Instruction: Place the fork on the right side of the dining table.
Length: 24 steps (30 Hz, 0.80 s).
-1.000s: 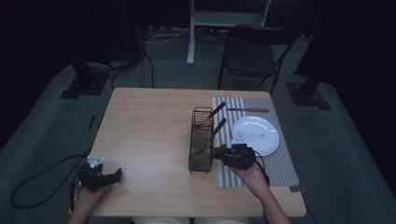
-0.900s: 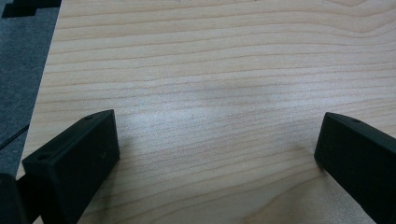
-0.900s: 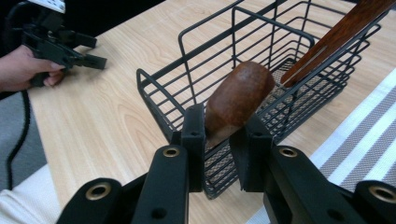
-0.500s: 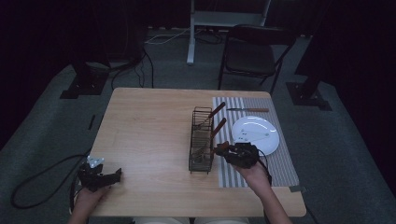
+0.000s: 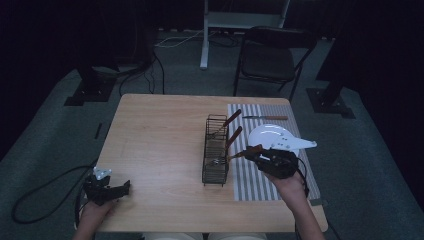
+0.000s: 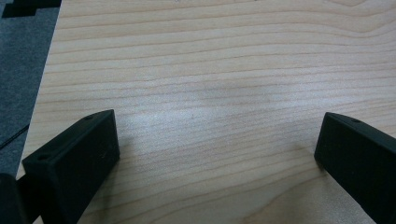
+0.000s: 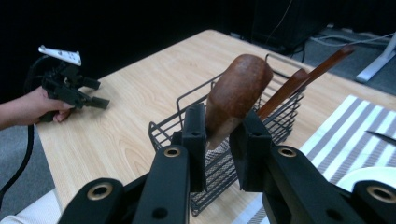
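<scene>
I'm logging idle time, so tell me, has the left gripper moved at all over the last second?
No. In the high view the left gripper sits at the same near-left table corner, jaws open over bare wood.

dark lab: tripod stands (image 5: 90, 87), floor cables (image 5: 150, 60)

High view dim; room beyond tabletop (image 5: 160, 140) near black, floor murky grey-green. Tabletop brightest area, light from above, soft and even. White plate (image 5: 275, 137) stands out pale, no harsh glare. Image soft, slightly grainy.

Left gripper view: wood grain sharp between jaws, pale sheen patch ahead of them; faint shadow beside each jaw; jaw edges near lens slightly soft.

Right gripper view: background above jaws black; brown handle (image 7: 236, 95) between jaws well lit, mild sheen; jaws nearest lens blurred, distant hand soft.
</scene>
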### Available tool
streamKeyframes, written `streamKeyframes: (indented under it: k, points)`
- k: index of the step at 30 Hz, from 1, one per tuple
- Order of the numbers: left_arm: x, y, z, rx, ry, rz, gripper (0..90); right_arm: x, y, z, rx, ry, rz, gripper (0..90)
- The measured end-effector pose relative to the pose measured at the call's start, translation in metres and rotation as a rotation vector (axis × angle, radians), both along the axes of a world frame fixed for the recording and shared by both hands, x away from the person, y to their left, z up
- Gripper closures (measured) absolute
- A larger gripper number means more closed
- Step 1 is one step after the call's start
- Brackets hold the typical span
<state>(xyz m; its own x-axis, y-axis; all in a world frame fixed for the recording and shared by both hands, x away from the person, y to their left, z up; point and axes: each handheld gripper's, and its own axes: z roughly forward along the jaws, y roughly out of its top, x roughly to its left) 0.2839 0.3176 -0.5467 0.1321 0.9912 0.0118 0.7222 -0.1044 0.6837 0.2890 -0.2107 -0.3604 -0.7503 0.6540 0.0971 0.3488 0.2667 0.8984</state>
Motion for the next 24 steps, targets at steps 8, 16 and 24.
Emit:
streamKeyframes:
  k: [8, 16, 24]
  points:
    - [0.0, 0.0, 0.0, 0.0, 0.0, 0.0, 0.2, -0.009, -0.028, 0.012, -0.005, -0.03, -0.068, 77.0]
    - [0.0, 0.0, 0.0, 0.0, 0.0, 0.0, 0.3, -0.009, -0.051, -0.006, -0.017, 0.015, -0.142, 77.0]
    - [0.0, 0.0, 0.0, 0.0, 0.0, 0.0, 0.2, -0.004, -0.069, -0.051, -0.017, 0.124, -0.208, 77.0]
